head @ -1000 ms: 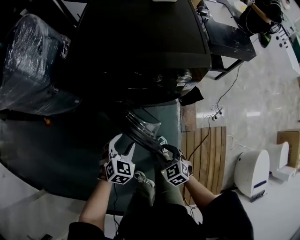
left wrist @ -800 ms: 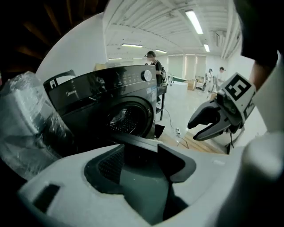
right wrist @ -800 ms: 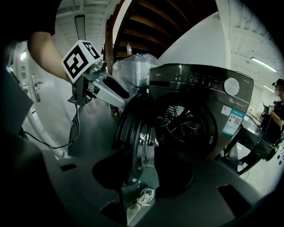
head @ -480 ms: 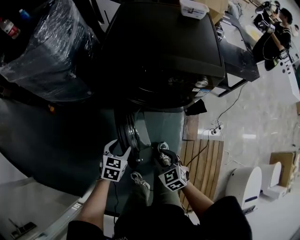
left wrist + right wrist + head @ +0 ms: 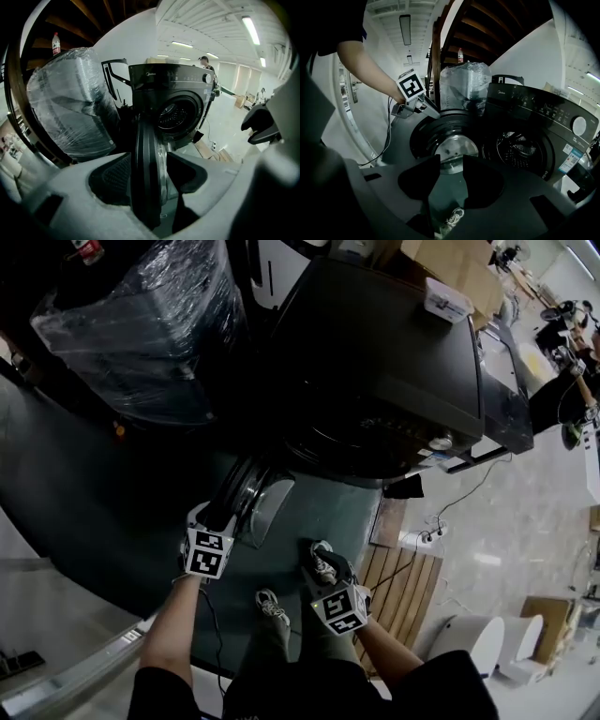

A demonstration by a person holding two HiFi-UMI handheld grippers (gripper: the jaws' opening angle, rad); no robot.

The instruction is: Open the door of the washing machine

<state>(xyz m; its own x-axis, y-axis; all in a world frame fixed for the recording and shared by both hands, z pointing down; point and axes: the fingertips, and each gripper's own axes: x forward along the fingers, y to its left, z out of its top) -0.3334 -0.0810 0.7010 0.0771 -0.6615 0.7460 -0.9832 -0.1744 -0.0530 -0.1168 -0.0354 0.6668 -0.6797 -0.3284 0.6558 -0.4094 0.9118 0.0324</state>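
The door point(image 5: 255, 501) of the washing machine point(image 5: 375, 362) already stands well clear of the front, turned out to your left so that it shows almost edge-on, so the opening itself looks done. What is left, in my judgement, is only a little more swing if you want it wider, then letting go. Your left gripper point(image 5: 214, 521) has the door by its outer rim. In the left gripper view the dark rim runs straight down between the fingers point(image 5: 110, 180), which are closed around it, though it's too dim there to be sure both pads press firmly. Your right gripper point(image 5: 328, 579) hangs apart from the door, low over the floor point(image 5: 309, 512) near your shoe point(image 5: 452, 218); its fingers point(image 5: 417, 180) stand apart with nothing between them. The right gripper view gives you what the head view cannot: the glass inner face of the door and, just beside it, the bare mouth of the drum point(image 5: 520, 150). Only the head view shows how far the door stands out from the machine, and the plastic-wrapped bundle point(image 5: 141, 324) beyond it.
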